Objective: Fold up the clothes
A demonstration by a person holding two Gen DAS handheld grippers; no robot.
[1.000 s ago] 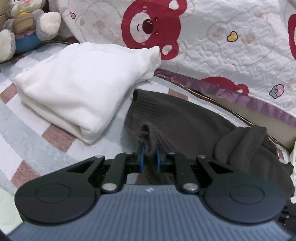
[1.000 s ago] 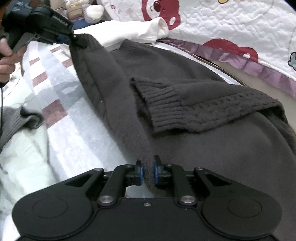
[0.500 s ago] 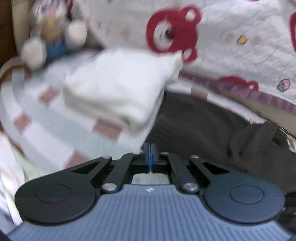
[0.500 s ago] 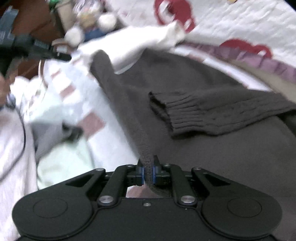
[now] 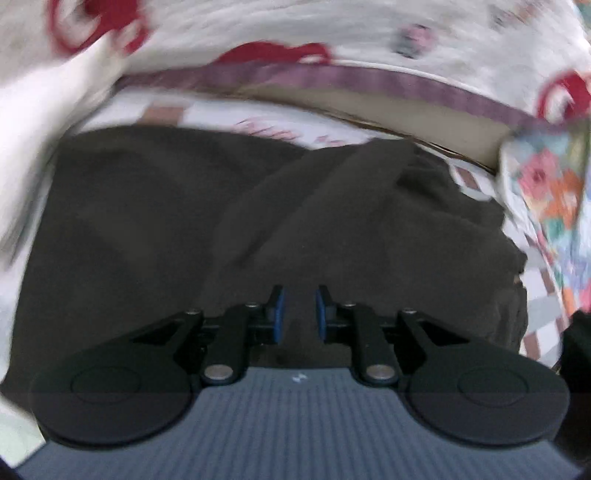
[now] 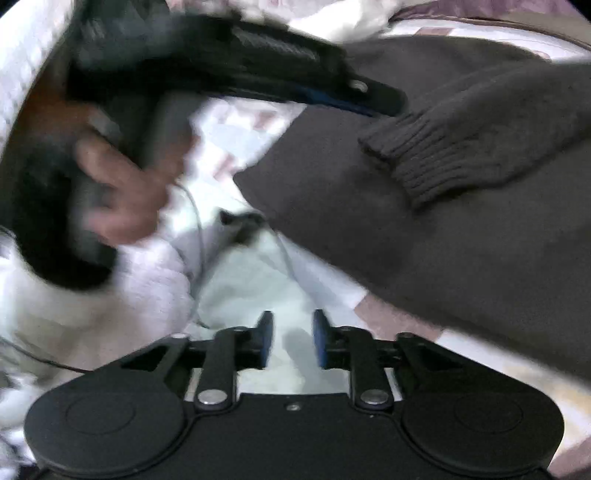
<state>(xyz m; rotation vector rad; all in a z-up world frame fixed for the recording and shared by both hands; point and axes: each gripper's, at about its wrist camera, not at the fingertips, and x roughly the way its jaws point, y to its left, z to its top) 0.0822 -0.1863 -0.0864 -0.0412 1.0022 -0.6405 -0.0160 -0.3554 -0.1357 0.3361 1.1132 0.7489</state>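
Dark grey knit sweater (image 5: 184, 221) lies spread on the bed, over a pale checked bedsheet (image 6: 258, 122). L tongs (image 5: 298, 308) hang just above the sweater body, pointing down at it; blue pads spread w/ a clear gap, jaws opening, no cloth pinched between them, dark knit only seen behind the gap. R tongs (image 6: 293, 341) sit off the sweater's near-left edge, over pale sheet; jaws opening too, gap empty, sweater hem just to their right, not touching. Ribbed cuff (image 6: 413, 158) of a sleeve lies folded across the sweater front. In the R view the L tongs' tips reach in from upper left and end right by that cuff, a person's hand (image 6: 122, 192) around the handle; contact w/ cuff can't be told, too blurred.

Behind the sweater: bear-print quilt (image 5: 332, 33) w/ purple trim, floral cloth (image 5: 550, 192) at far right, prob a pillow or blanket.

Vs 1 s ago: both tongs were pinching sweater edges then, L on a bunched bit, R on the hem; both have let go. L view has swung from the white folded garment over to the sweater middle. Sweater edge that was lifted now lies flat
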